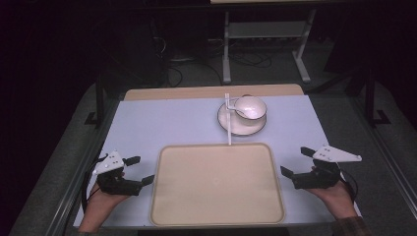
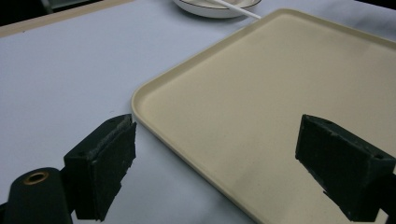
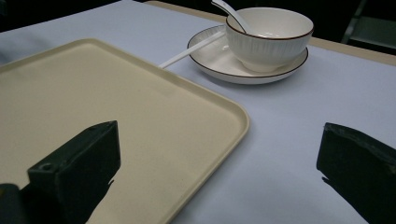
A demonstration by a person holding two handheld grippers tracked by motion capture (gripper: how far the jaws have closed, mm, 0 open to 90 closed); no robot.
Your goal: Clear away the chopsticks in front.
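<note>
Tray [image 1: 216, 184] sits dead centre on the worktop [image 1: 147, 123] in the high view, beige, nothing on it. Left tongs [image 1: 138, 170] at its left edge, right tongs [image 1: 296, 162] at its right edge, both spread wide, gripping nothing. Beyond the tray: bowl [image 1: 250, 107] on a saucer [image 1: 241, 129], white spoon [image 1: 227, 101] resting in the bowl, long white stick [image 1: 229, 125] lying across the saucer w/ its near end touching the tray's far rim.

Left gripper view: jaws released, one over the worktop, one over the tray, so they straddle the near-left rim. Looks like a two-sided tray grab coming; best bet is to bring each pair onto the raised rim, close both together, lift level.

Right gripper view: same story, jaws apart, straddling the tray's right rim. Bowl interior partly seen, looks empty apart from the spoon; saucer carries bowl plus stick. Watch that stick when the tray moves, imo.
</note>
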